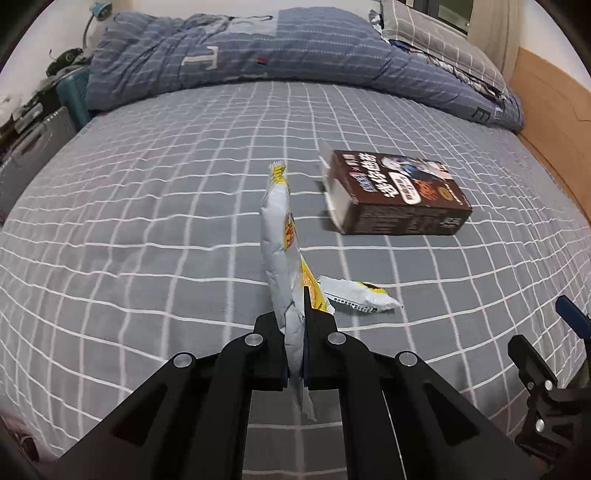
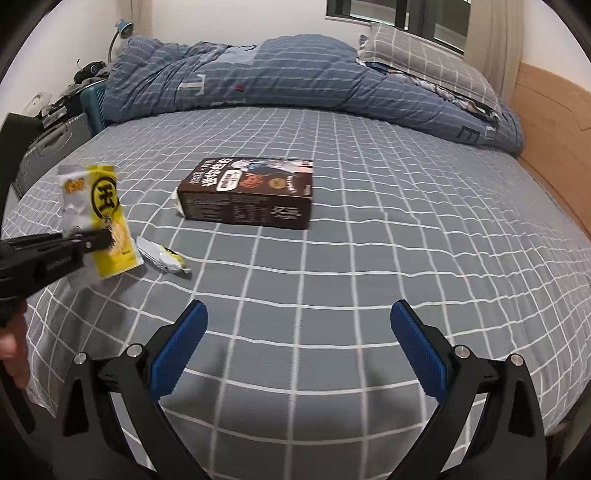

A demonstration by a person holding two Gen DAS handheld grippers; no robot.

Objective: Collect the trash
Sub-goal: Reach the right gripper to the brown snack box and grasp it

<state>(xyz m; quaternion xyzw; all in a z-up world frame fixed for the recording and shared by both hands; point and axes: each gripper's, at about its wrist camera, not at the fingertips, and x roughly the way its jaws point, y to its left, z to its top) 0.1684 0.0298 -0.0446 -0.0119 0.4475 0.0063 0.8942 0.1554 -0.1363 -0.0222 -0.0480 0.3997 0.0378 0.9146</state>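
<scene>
Place: a bedroom in a home.
Bed: a wide bed (image 2: 369, 258) under a grey sheet with a white grid fills most of both views.
Bedding: a rumpled blue striped duvet (image 2: 258, 77) lies across the far side, beside a grey checked pillow (image 2: 424, 59).
Frame: a light wooden headboard (image 2: 546, 110) runs along the right.
Surroundings: a window (image 2: 399, 14) with a curtain (image 2: 495, 44), a small blue lamp (image 2: 122, 29), and a grey suitcase (image 2: 51, 147) on the left.

A wrapper (image 1: 280, 243) is being pinched edge-on by the left gripper (image 1: 295, 325) above the checked sheet (image 1: 147, 221); a second wrapper (image 1: 354, 295) and a brown box (image 1: 399, 194) are lying beyond.
</scene>
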